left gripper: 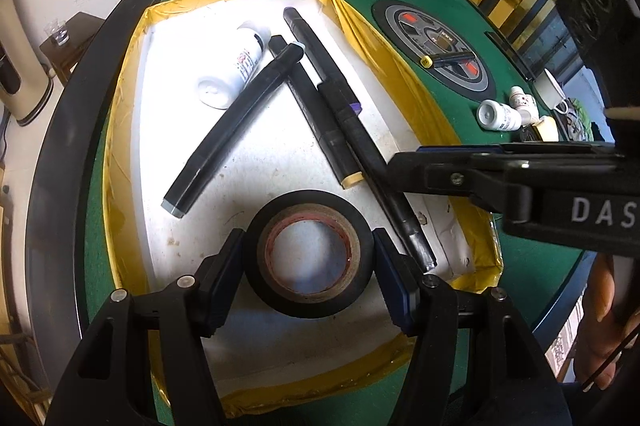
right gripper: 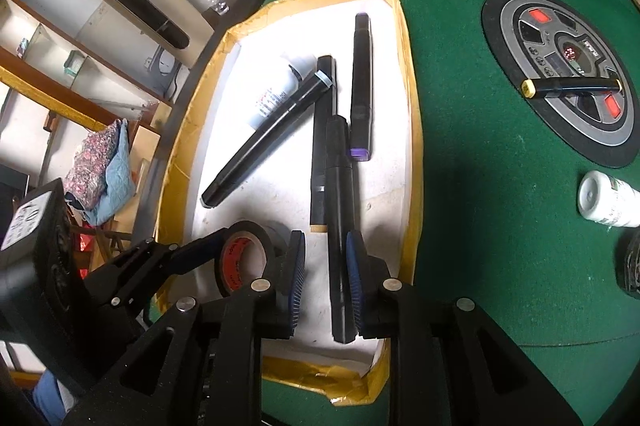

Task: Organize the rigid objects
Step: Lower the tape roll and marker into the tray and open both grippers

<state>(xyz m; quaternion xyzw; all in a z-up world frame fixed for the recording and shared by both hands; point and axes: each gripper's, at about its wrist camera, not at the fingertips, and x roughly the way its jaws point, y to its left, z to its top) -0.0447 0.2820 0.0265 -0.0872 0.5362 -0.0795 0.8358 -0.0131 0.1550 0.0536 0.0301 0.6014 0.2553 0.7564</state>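
A white tray [left gripper: 280, 161] with yellow taped walls sits on a green table [right gripper: 480, 185]. Near its front edge the left gripper [left gripper: 308, 262] pinches a roll of black tape [left gripper: 308, 258], one pad on each side of the roll; in the right wrist view the roll stands tilted, its reddish-brown core facing out. At the tray's right side the right gripper [right gripper: 325, 270] straddles the near end of a long black marker [right gripper: 339, 226]. Its jaws stand slightly apart: the right pad lies against the marker, while a gap shows at the left pad. The marker lies flat on the tray floor, running near to far. Beside it lie three more black markers: one with a purple end [right gripper: 361, 93], one with a tan end [left gripper: 320, 121], and one with a grey end [left gripper: 232, 129] slanting across the tray's middle. A white bottle [left gripper: 236, 65] lies on its side at the far left. Outside the tray, on the table's round control panel [right gripper: 560, 73], rests a yellow-capped marker [right gripper: 568, 87], with small white bottles [left gripper: 504, 109] near it.
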